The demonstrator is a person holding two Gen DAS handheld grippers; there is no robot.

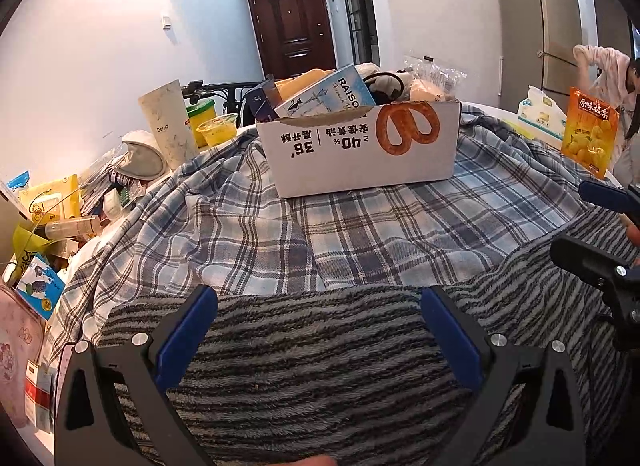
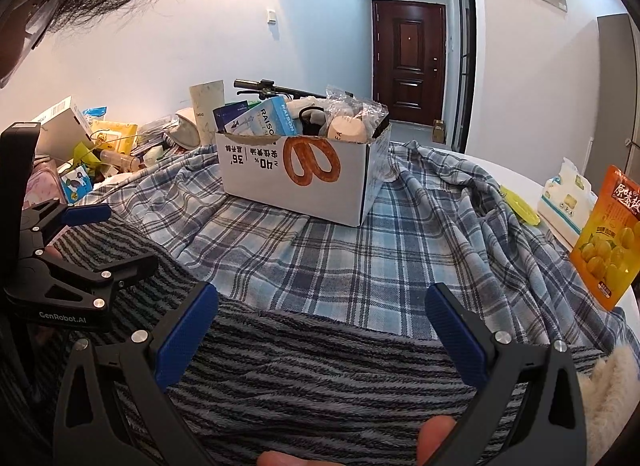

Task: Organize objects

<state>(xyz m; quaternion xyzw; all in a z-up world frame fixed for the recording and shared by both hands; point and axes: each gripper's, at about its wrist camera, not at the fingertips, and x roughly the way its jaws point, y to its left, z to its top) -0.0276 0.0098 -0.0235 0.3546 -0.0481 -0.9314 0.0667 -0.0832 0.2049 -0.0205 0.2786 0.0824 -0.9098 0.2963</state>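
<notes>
My left gripper and right gripper gape wide, empty, over fuzzy grey striped fleece garment; I judge poised to fold.

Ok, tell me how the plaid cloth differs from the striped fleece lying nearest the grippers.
The plaid cloth is thin, pale blue-and-white checked, rumpled; the striped fleece is fuzzy, dark grey with wavy stripes. The plaid cloth carries the cardboard box; the striped fleece carries nothing and lies under both open tools. The fleece overlaps the plaid's near edge. Both are spread over the table.
</notes>
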